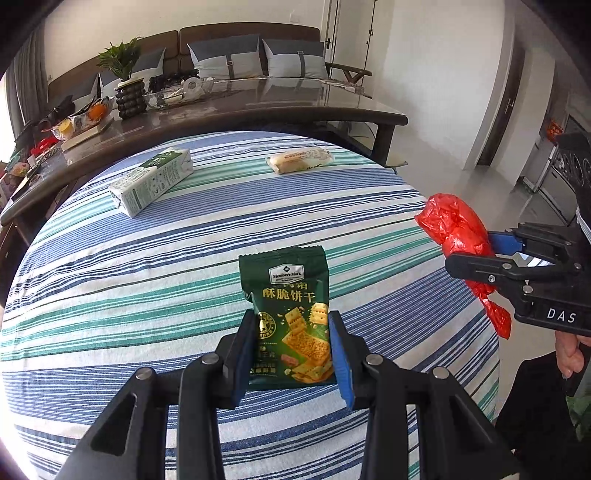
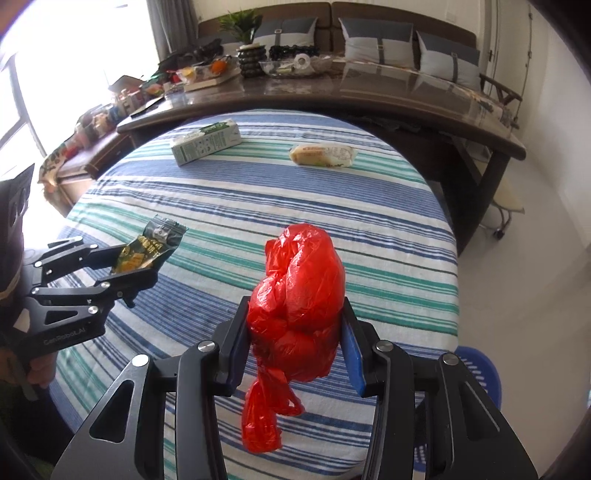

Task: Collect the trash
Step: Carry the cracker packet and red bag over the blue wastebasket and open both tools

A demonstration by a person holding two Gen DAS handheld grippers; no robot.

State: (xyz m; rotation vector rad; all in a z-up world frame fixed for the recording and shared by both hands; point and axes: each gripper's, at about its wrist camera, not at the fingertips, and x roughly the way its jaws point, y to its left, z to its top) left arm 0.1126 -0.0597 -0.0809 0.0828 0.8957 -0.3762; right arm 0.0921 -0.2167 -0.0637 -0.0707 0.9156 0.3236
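A green cracker packet (image 1: 288, 317) is gripped by the left tool (image 1: 291, 354), a red plastic bag (image 2: 295, 306) by the right tool (image 2: 295, 347); ahead, a milk carton (image 1: 151, 181) and a wrapped bun (image 1: 299, 159) are left uncollected on the bench (image 1: 110, 280).

Daylight poured in through a tall window (image 2: 14, 92) on one side, washing out the view there. A long dark table (image 1: 258, 107) with a glossy top stood before a brown sofa (image 1: 221, 33) lined with grey cushions (image 1: 225, 57). The walls (image 1: 436, 74) were white, the floor (image 2: 524, 280) pale and shiny.
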